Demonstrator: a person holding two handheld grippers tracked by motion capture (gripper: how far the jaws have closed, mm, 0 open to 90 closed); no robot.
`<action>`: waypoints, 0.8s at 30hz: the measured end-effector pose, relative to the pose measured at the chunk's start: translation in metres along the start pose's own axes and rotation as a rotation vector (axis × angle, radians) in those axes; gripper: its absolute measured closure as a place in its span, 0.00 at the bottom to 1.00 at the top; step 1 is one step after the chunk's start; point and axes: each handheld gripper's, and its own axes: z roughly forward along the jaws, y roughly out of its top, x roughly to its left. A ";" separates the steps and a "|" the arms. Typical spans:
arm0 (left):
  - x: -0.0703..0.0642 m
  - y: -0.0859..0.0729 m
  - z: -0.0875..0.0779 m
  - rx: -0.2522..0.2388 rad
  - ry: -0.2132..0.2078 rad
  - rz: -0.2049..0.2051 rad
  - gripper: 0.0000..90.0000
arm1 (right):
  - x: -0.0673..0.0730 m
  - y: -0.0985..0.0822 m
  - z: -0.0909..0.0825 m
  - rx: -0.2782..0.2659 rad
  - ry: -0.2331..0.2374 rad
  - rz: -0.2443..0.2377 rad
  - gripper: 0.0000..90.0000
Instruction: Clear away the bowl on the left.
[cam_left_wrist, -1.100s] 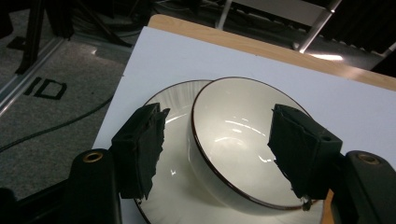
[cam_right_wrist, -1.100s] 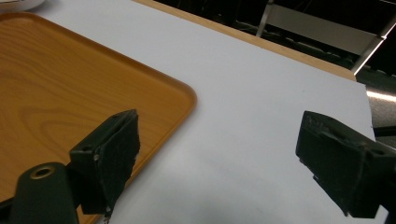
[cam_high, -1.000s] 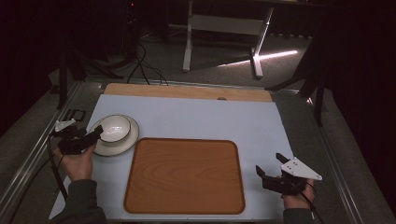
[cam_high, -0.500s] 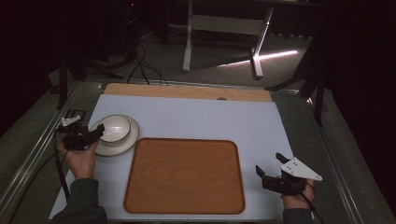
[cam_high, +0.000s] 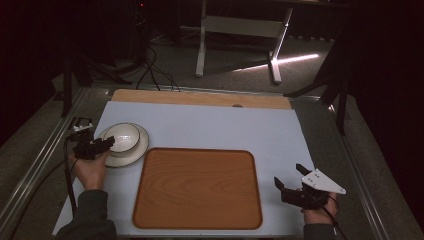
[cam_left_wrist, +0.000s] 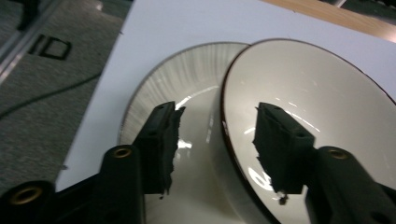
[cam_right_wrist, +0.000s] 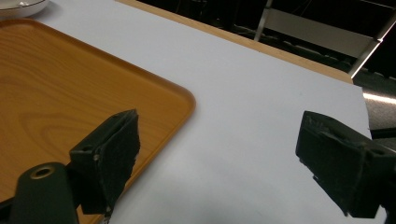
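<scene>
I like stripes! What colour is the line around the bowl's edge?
Dark brown, on a cream bowl. The left gripper view shows it best.

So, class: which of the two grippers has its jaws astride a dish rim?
The left gripper: its jaws straddle the bowl rim above the plate. The right gripper hangs over bare table.

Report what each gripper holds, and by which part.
Nothing is held yet. The left gripper stands open astride the bowl rim, unclamped; the right gripper is open over bare table.
</scene>
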 end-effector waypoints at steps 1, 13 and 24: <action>0.000 0.000 0.001 0.008 -0.002 -0.001 0.58 | 0.000 0.000 0.000 0.001 0.001 0.000 0.15; -0.003 -0.005 0.012 0.105 -0.054 -0.065 0.66 | 0.000 0.000 0.000 0.003 -0.001 -0.002 0.15; 0.010 -0.011 0.011 0.135 -0.098 -0.170 0.80 | 0.002 0.000 0.000 0.010 -0.003 -0.015 0.15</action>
